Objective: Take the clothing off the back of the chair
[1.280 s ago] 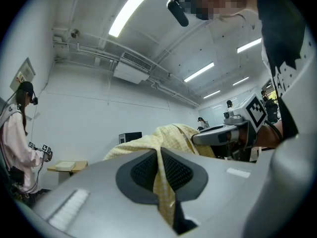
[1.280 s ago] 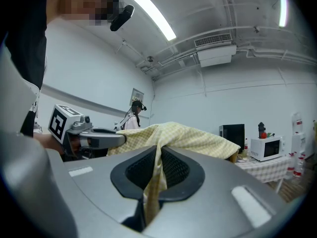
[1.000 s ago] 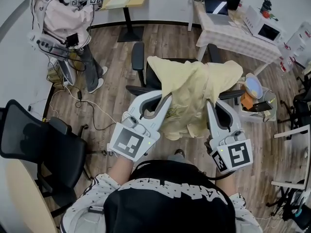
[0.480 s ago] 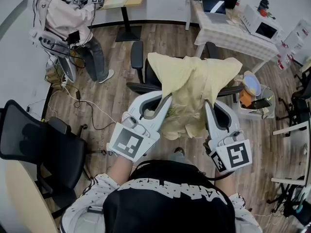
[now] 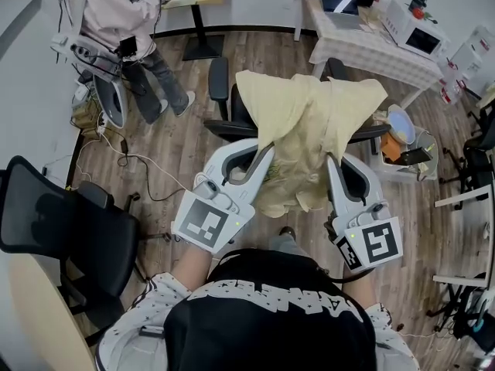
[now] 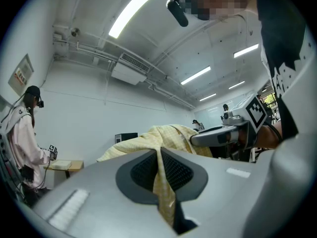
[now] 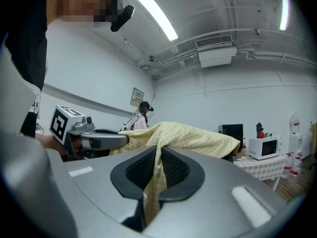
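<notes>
Over the back of the black office chair (image 5: 220, 83), the yellow checked garment (image 5: 309, 114) lies draped, spread wide from side to side. I hold the left gripper (image 5: 267, 148) clamped on a fold at the garment's left side and the right gripper (image 5: 331, 161) clamped on a fold at its right. To lift well, I judge that both hands should rise together and level, so the cloth clears the backrest without snagging an armrest. Each gripper view confirms what the head view cannot: fabric pinched between the dark pads (image 6: 143, 171), running through closed jaws. Only the head view shows the hem hanging toward me and the chair beneath.
</notes>
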The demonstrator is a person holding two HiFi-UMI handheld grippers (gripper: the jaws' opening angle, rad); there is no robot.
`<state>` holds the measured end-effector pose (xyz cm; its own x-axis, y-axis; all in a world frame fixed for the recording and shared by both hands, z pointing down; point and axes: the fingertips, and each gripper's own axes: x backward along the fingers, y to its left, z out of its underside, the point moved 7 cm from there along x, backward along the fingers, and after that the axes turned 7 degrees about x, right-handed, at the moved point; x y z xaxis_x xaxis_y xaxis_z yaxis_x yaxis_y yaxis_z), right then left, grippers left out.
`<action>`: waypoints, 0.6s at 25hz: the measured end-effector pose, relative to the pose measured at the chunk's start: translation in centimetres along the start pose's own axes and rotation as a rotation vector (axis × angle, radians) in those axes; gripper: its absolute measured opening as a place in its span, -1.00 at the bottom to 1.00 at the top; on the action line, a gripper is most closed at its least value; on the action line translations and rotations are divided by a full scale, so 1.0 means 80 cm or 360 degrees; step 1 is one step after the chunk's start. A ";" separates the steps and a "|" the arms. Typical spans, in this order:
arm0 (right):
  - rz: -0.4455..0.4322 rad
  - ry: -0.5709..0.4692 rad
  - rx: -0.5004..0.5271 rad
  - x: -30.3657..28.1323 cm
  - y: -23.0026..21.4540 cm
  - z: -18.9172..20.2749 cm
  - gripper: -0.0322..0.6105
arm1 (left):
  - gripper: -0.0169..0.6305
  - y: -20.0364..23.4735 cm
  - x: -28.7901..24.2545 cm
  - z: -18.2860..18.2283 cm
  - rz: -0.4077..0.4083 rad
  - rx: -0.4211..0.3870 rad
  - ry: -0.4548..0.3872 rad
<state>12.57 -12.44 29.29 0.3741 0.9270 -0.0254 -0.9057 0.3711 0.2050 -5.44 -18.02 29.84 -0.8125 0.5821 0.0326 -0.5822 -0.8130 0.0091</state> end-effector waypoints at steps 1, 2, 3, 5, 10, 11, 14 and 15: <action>-0.0002 0.0001 0.0001 0.002 0.001 0.000 -0.79 | -0.91 -0.002 0.001 0.000 -0.0002 0.0003 -0.0001; -0.0004 0.0002 0.0003 0.003 0.001 -0.001 -0.79 | -0.91 -0.003 0.002 0.000 -0.0004 0.0006 -0.0001; -0.0006 0.0004 0.0003 0.005 0.002 -0.002 -0.79 | -0.91 -0.005 0.004 -0.001 -0.0006 0.0009 0.0000; -0.0009 0.0007 -0.0001 0.007 0.006 -0.002 -0.79 | -0.91 -0.006 0.008 0.000 -0.0009 0.0018 0.0005; -0.0019 0.0009 -0.0019 0.006 0.016 0.000 -0.79 | -0.91 -0.004 0.018 0.003 -0.0014 0.0026 0.0014; -0.0019 0.0009 -0.0022 0.007 0.018 0.000 -0.79 | -0.91 -0.003 0.020 0.003 -0.0014 0.0024 0.0015; -0.0016 0.0009 -0.0023 0.008 0.024 -0.001 -0.79 | -0.91 -0.002 0.026 0.002 -0.0010 0.0015 0.0006; -0.0016 0.0011 -0.0024 0.009 0.026 -0.001 -0.79 | -0.91 -0.002 0.028 0.002 -0.0009 0.0015 0.0005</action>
<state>10.90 -11.01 29.60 0.3817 0.9236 -0.0342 -0.9049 0.3810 0.1898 -7.13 -16.59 30.03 -0.8093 0.5867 0.0296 -0.5864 -0.8098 0.0184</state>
